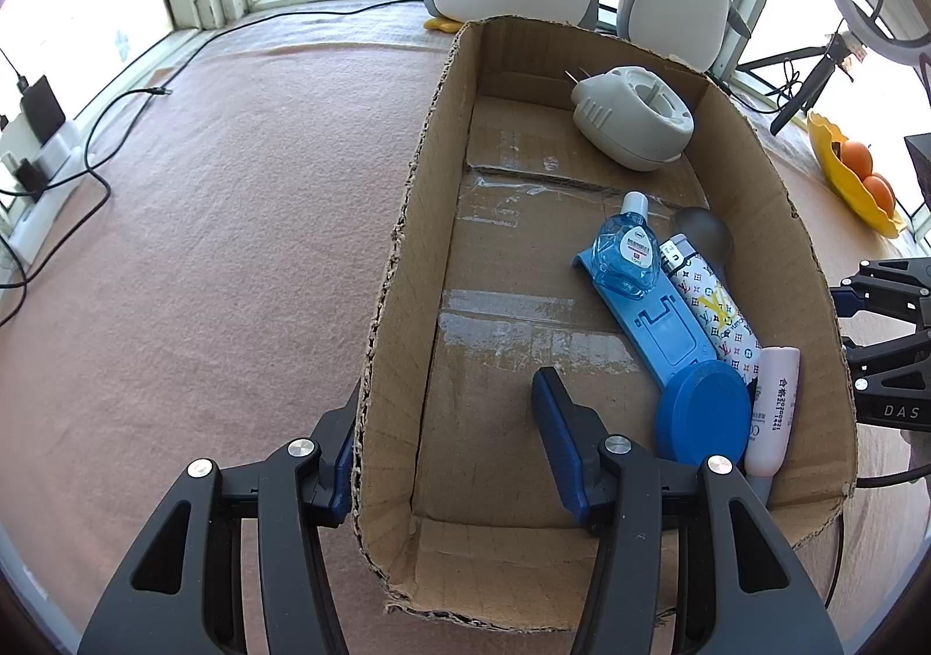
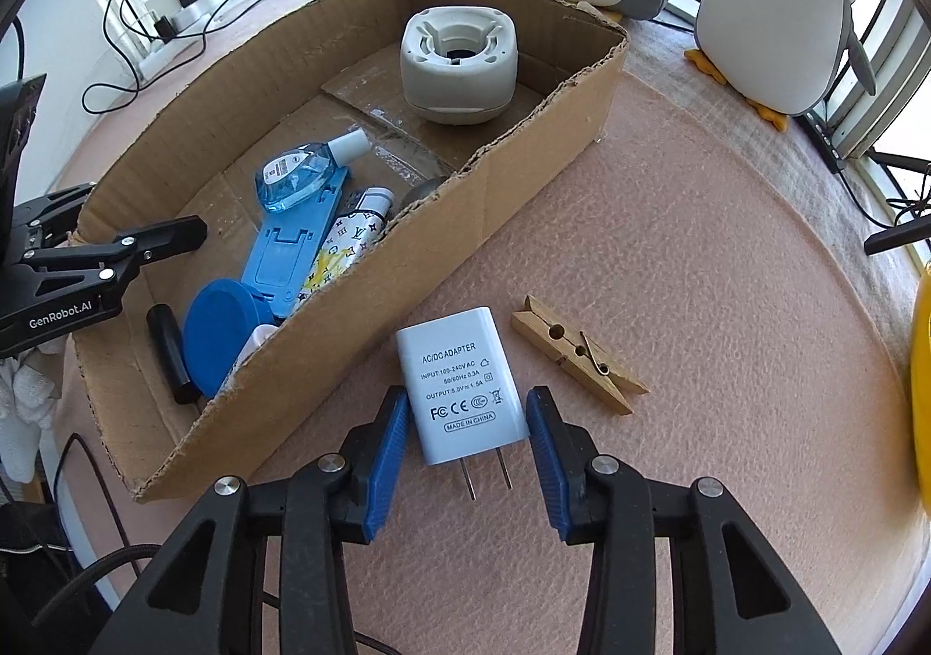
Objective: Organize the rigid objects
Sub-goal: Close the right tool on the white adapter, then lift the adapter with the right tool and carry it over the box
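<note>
Adapter (image 2: 459, 393) lies flat on the tabletop (image 2: 698, 277) beside the cardboard box (image 2: 465, 201), between the right gripper's (image 2: 465, 437) parted pads, not yet pinched. Wooden clothespin (image 2: 579, 352) also remains outside. Several items are already boxed. Left gripper (image 1: 448, 434) straddles the box wall, steadying it.

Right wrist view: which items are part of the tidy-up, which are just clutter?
Job:
white AC/DC adapter, between the right gripper fingers
wooden clothespin
cardboard box, already holding several items

Lying about:
two plush penguins
power strip with cables
</note>
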A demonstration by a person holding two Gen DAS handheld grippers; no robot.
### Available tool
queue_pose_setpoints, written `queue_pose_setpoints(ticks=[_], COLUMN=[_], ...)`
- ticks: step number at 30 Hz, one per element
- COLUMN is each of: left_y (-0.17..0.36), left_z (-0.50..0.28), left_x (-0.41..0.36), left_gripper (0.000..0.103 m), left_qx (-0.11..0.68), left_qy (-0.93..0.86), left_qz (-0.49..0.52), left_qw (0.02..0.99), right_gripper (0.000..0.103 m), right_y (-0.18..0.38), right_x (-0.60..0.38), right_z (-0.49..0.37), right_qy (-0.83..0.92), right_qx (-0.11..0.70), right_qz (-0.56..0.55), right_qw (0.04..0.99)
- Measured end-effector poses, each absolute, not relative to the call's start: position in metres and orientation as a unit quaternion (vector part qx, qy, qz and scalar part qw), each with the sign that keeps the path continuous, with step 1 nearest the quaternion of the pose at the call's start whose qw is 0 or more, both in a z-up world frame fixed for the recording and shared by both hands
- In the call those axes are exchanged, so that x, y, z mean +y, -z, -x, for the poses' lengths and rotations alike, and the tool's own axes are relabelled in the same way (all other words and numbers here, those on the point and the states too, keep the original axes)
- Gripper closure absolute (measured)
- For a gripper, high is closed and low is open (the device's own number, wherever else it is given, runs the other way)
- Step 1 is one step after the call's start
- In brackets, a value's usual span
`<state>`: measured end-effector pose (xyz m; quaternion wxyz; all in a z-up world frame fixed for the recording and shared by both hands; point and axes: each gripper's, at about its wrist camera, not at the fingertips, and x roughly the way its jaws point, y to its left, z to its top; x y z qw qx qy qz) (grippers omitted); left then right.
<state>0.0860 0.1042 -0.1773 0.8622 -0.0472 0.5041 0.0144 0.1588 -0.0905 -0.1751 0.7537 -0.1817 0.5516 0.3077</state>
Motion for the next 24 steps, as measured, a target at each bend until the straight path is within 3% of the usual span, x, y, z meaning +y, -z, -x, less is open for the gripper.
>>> queue_pose_setpoints(ticks=[24], left_y=[0.176], left_z=[-0.084], left_x=[0.104], left_gripper=[0.051], left_qx=[0.504], left_qy=[-0.014], left_qz=[0.052], left_qw=[0.862], right_gripper=[0.071], right_y=[0.150], right_x=[-0.126], right_z=[-0.143], right_qy=[-0.268], right_qx=[0.529], right_qz=[0.086], right_qw=[0.801])
